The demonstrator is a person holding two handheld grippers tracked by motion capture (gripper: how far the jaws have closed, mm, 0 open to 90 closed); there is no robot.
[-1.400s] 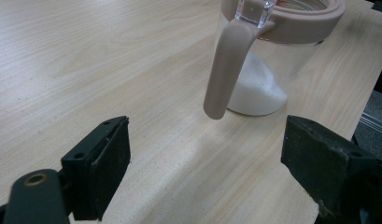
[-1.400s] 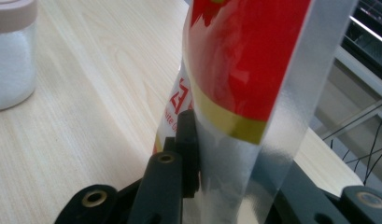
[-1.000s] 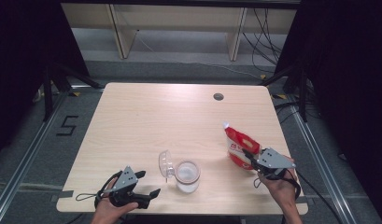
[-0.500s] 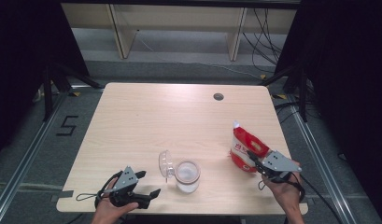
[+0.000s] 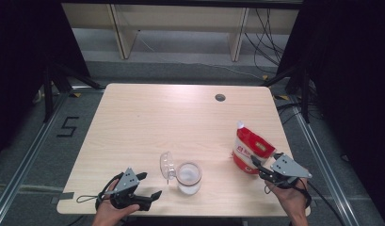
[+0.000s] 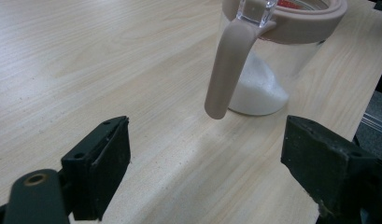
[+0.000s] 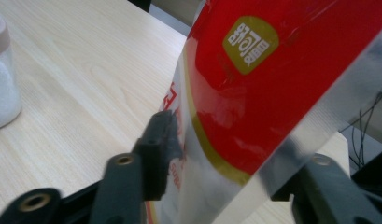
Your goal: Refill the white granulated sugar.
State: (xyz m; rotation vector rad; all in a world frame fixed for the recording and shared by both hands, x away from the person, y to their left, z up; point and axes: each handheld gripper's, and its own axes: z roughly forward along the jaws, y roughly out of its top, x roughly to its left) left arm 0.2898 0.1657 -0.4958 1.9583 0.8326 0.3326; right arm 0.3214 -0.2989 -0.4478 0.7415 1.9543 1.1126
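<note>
Fingers of both grippers open; one pouch (image 5: 250, 149) between right's, just opening; one jar (image 5: 188, 178).

One wooden table (image 5: 148, 122) is seen, with one dark round hole (image 5: 220, 97) in its top. One clear jar (image 5: 188, 177), holding white grains, is counted, with one lid (image 5: 166, 165) hinged open beside it. One red and white pouch (image 5: 251, 149) is present. Two grippers are counted: a left gripper (image 5: 153, 194) and a right gripper (image 5: 254, 162). Behind the table, what may be one shelf unit (image 5: 180, 21) is made out.
</note>
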